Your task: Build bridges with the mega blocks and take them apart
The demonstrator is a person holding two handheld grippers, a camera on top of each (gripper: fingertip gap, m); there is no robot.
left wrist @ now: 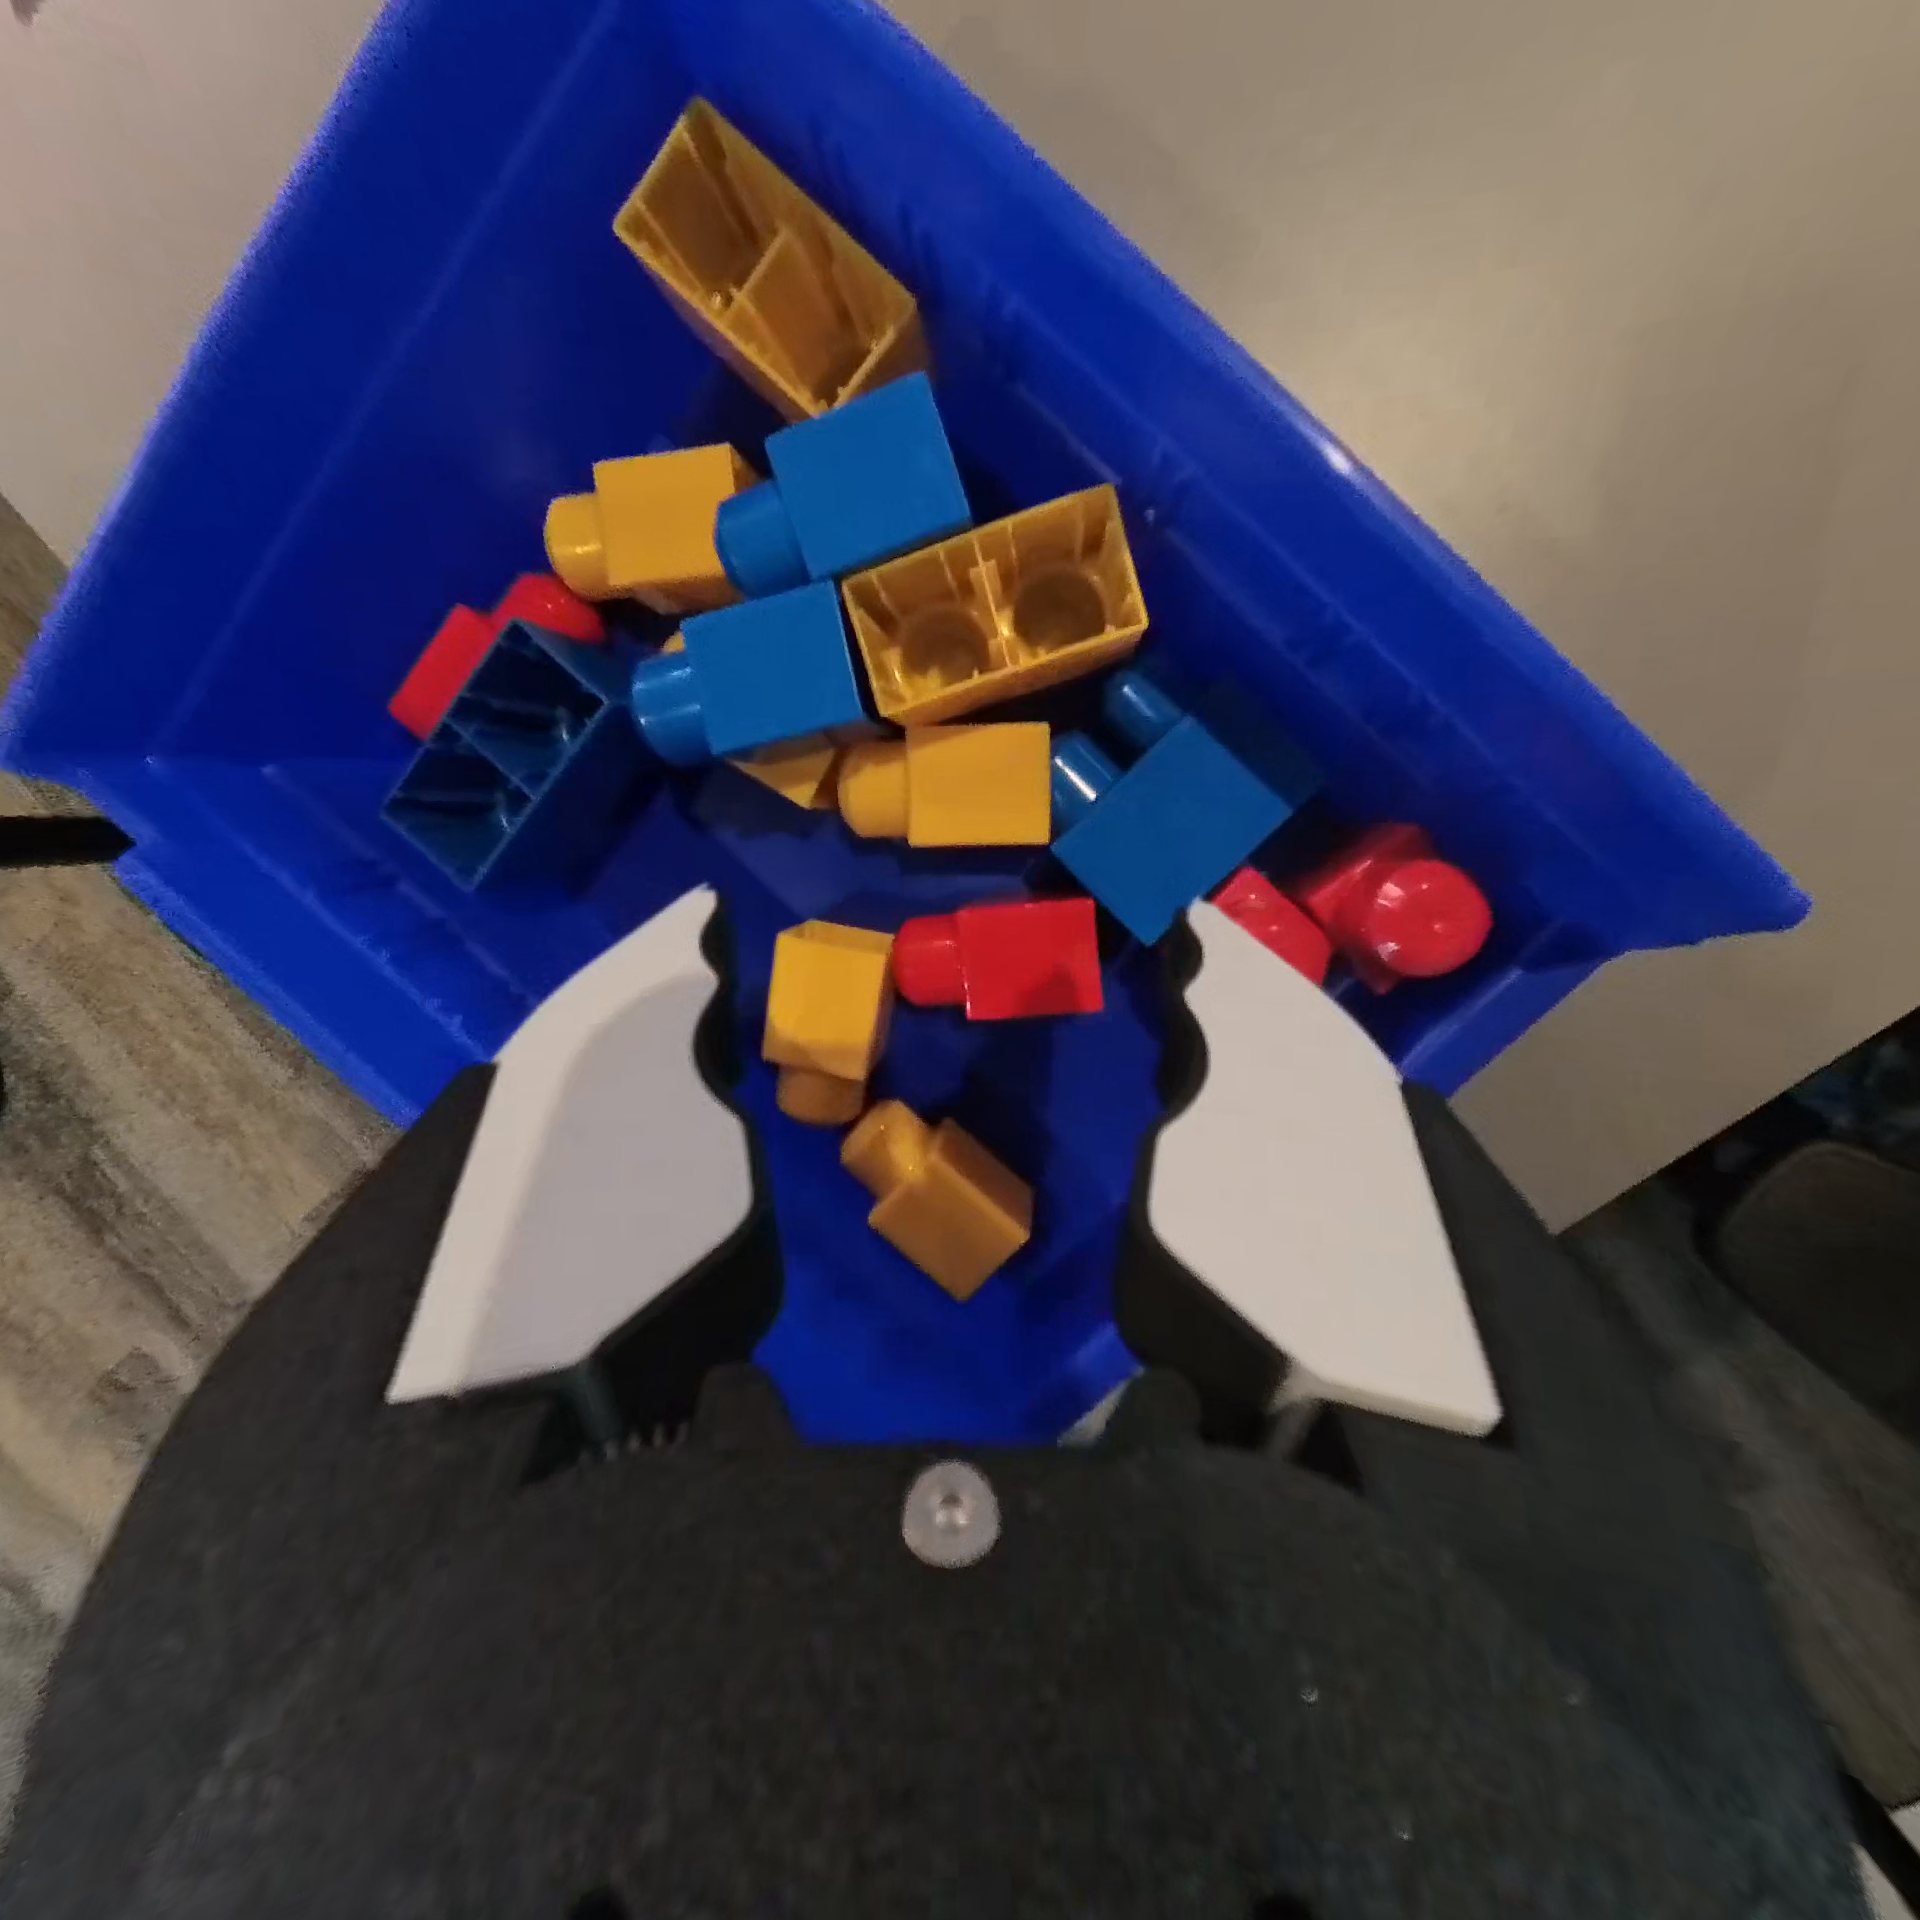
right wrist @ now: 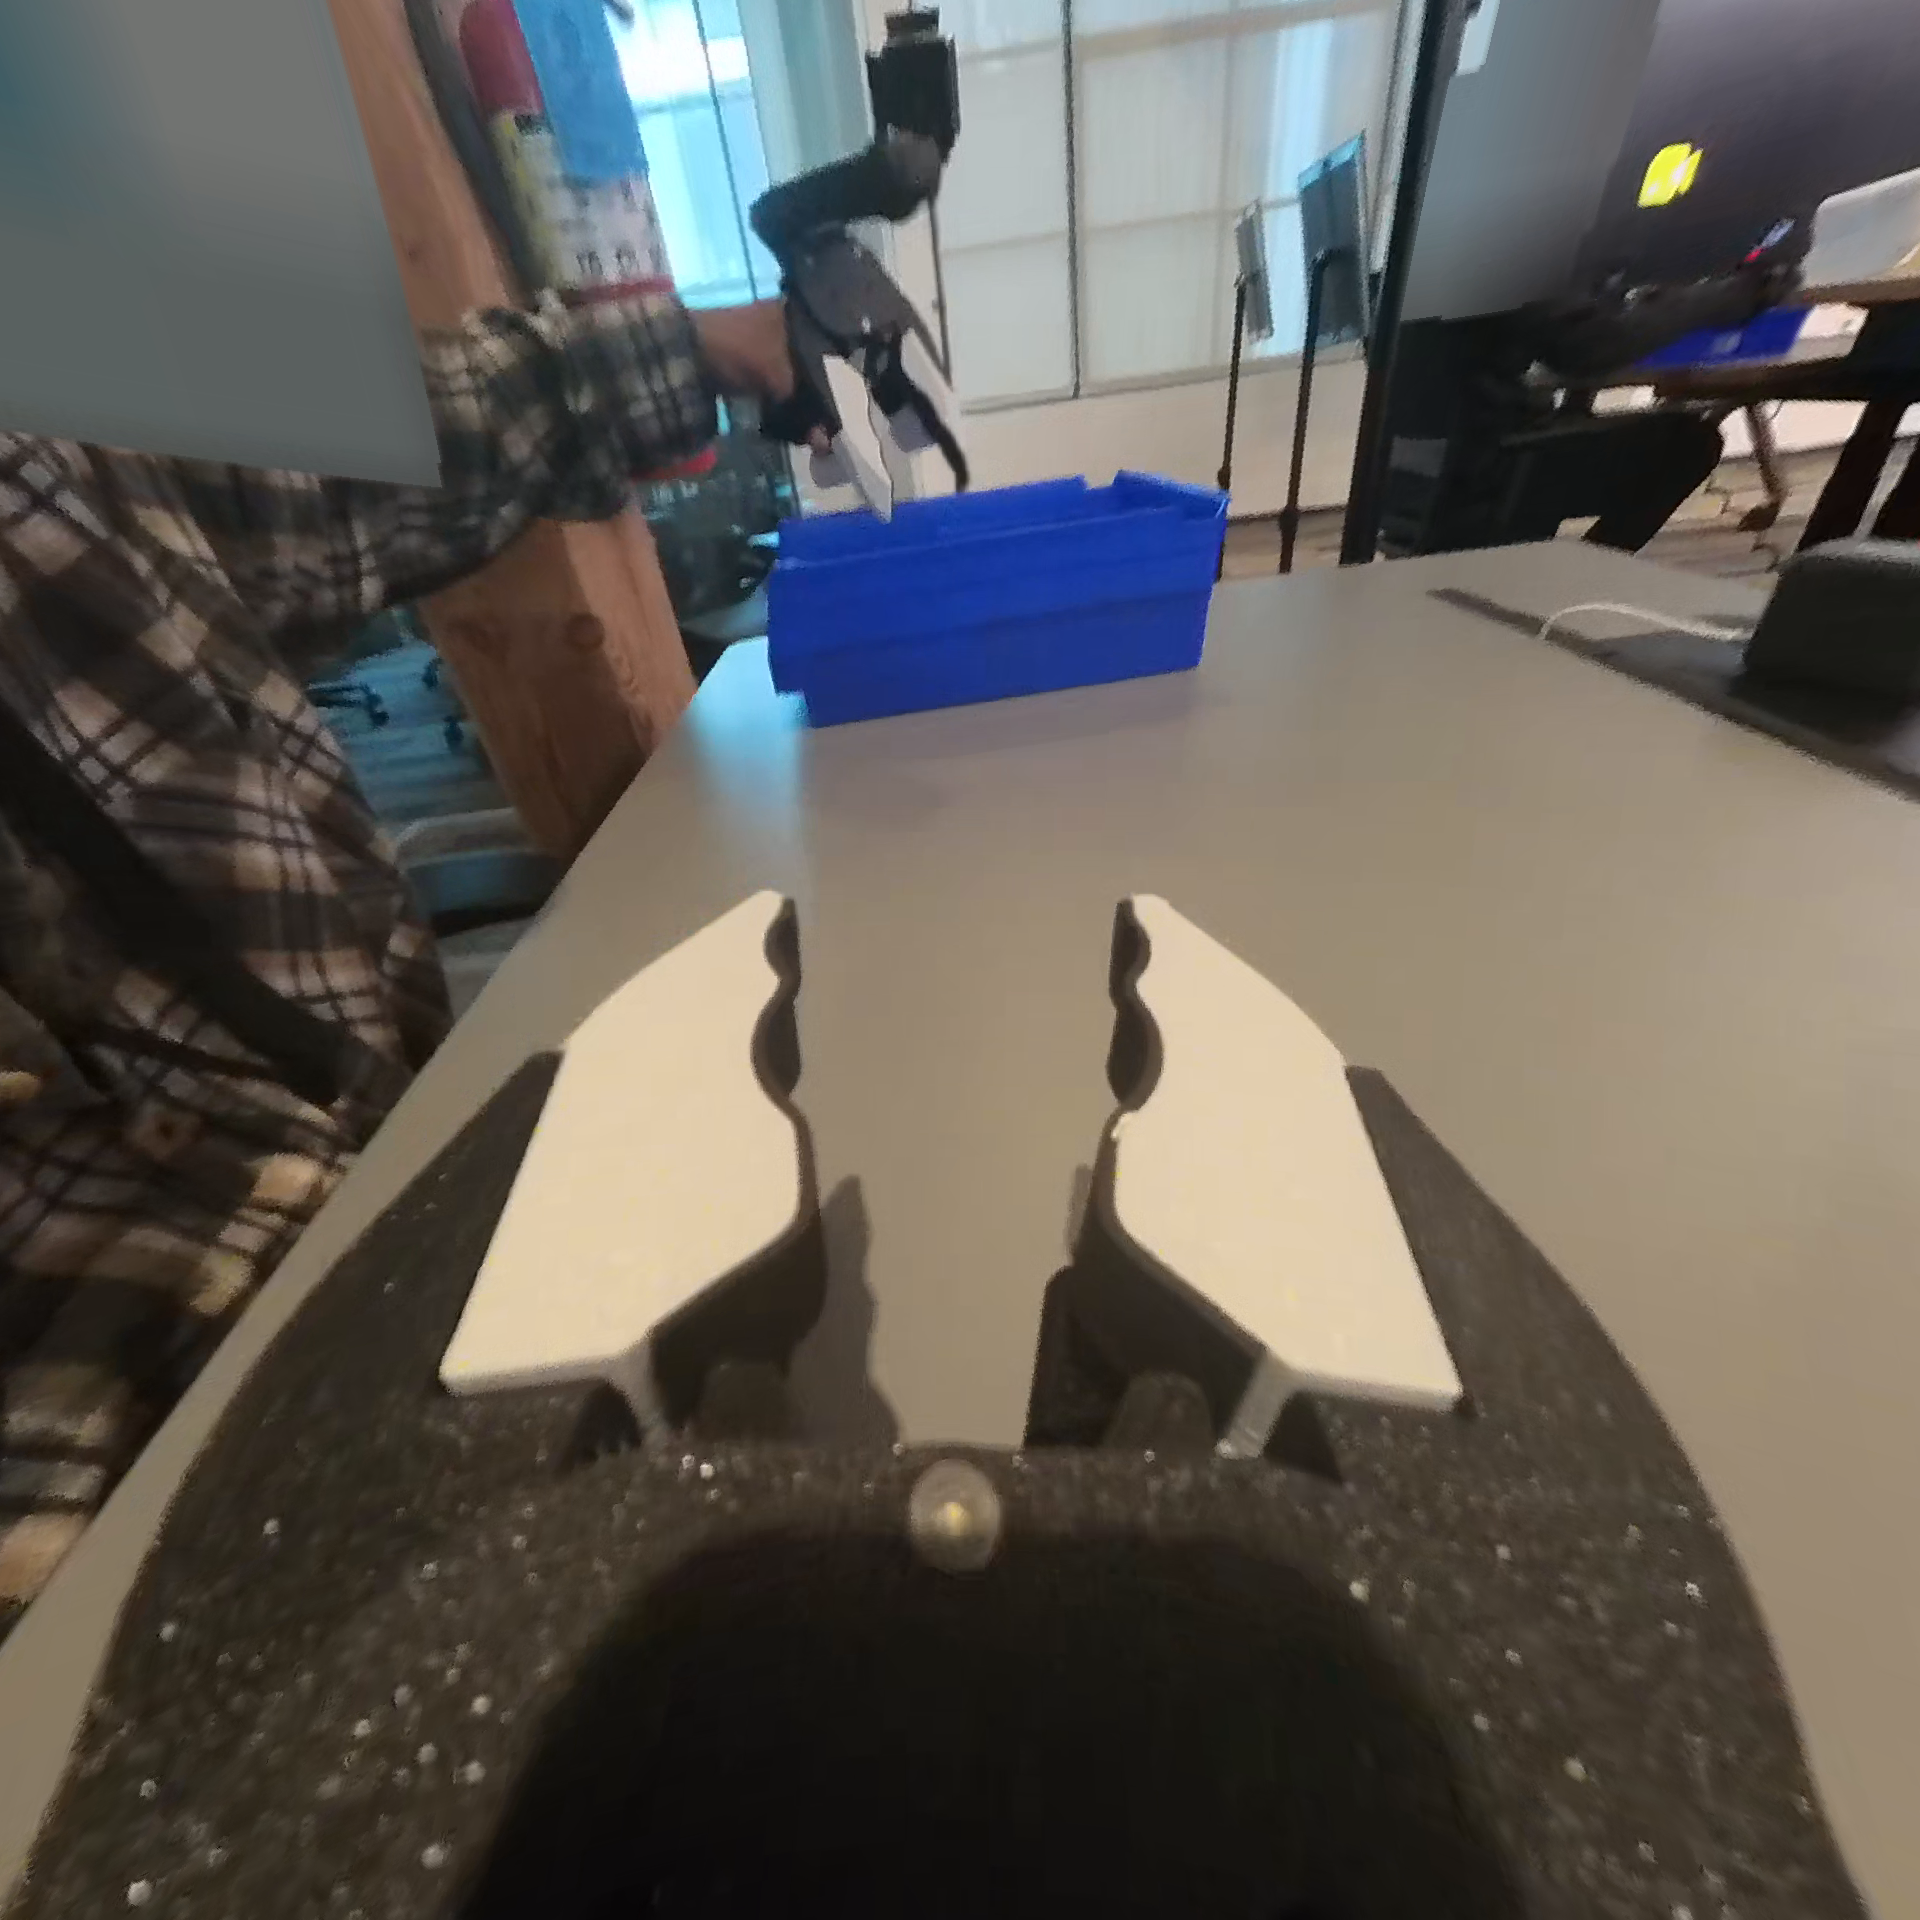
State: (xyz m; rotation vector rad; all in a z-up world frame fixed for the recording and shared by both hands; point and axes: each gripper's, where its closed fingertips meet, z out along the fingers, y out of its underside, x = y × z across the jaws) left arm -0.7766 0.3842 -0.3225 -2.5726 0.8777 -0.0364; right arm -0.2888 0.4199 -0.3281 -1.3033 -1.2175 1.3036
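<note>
My left gripper (left wrist: 951,914), fingers spread and empty, hangs over the blue bin (left wrist: 416,436) of mega blocks (left wrist: 862,499); my right gripper (right wrist: 956,925), fingers likewise apart, hovers above the grey desk (right wrist: 1351,852).

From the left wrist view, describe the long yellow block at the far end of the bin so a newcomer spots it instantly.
Start at the blue bin on the grey table. At its far end, beyond the block pile, lies the long yellow block. It is the longest yellow piece, hollow underside facing the camera, its near end beside a blue single-stud block.

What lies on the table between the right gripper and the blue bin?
Nothing: the right wrist view shows bare grey table between the right gripper and blue bin.
</note>
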